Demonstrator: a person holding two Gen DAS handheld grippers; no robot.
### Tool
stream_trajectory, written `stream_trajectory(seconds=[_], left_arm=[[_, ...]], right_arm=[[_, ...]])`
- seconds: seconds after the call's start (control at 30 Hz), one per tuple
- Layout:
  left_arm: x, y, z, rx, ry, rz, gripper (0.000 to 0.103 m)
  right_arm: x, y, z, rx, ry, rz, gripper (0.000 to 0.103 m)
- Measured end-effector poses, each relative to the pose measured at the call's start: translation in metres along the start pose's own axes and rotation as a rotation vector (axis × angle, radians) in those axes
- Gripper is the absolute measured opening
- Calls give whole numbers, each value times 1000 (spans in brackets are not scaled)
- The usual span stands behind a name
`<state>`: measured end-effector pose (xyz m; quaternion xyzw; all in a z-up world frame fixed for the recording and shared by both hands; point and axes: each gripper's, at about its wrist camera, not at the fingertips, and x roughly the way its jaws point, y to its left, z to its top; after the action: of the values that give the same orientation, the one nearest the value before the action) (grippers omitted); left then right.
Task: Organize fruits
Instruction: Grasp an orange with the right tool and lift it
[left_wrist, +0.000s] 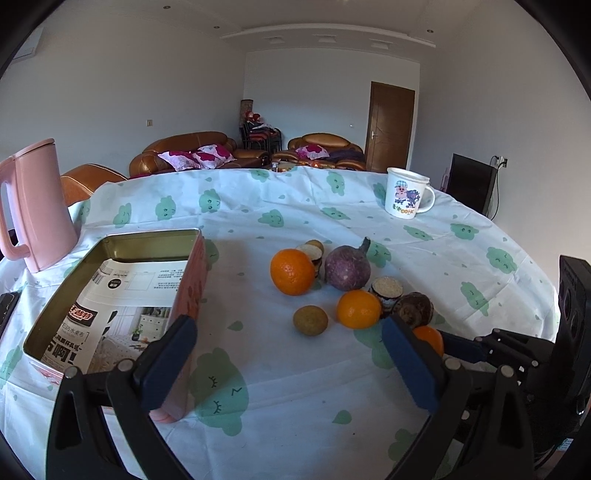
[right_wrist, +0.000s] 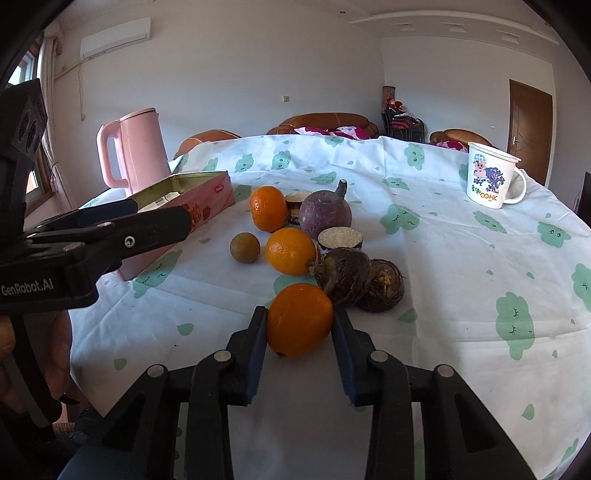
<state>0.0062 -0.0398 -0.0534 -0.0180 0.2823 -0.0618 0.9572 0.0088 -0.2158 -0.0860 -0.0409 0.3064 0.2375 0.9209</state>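
My right gripper (right_wrist: 299, 325) is shut on an orange (right_wrist: 298, 319) low over the tablecloth; it also shows in the left wrist view (left_wrist: 430, 338). Two more oranges (right_wrist: 268, 208) (right_wrist: 290, 251) lie beyond, with a small brown-green fruit (right_wrist: 245, 247), a purple turnip (right_wrist: 325, 214), cut root pieces (right_wrist: 340, 240) and two dark taro roots (right_wrist: 345, 275). My left gripper (left_wrist: 288, 354) is open and empty, beside the near right wall of an open pink tin (left_wrist: 110, 291) lined with printed paper. The small fruit (left_wrist: 310, 320) lies just ahead of it.
A pink kettle (left_wrist: 37, 206) stands at the table's left behind the tin. A white cartoon mug (left_wrist: 406, 192) stands at the far right. The round table has a white cloth (left_wrist: 295, 387) with green clouds. Sofas and a door lie beyond.
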Motion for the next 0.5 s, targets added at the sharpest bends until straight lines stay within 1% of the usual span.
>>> stream_trajectory(seconds=[0.07,0.17,0.23,0.37,0.5], left_arm=[[3,-5,1,1,12,-23,98],[10,-16,2,8,37,-64,93],[15,-28,3,21,55,-90,88],[27,-56,6,60,87,-134,85],[40,-76,9,91,117,-149,70]], right_arm=[[-9,-7,-1,11,-24,-15,36],[-21,-23,-1,33,-58,-63,36],[-26,-34,-1,53,-72,-91,36],[-32,-55,-2,88,-89,-134,36],[-37,-68,-4,117,-106,-145,36]])
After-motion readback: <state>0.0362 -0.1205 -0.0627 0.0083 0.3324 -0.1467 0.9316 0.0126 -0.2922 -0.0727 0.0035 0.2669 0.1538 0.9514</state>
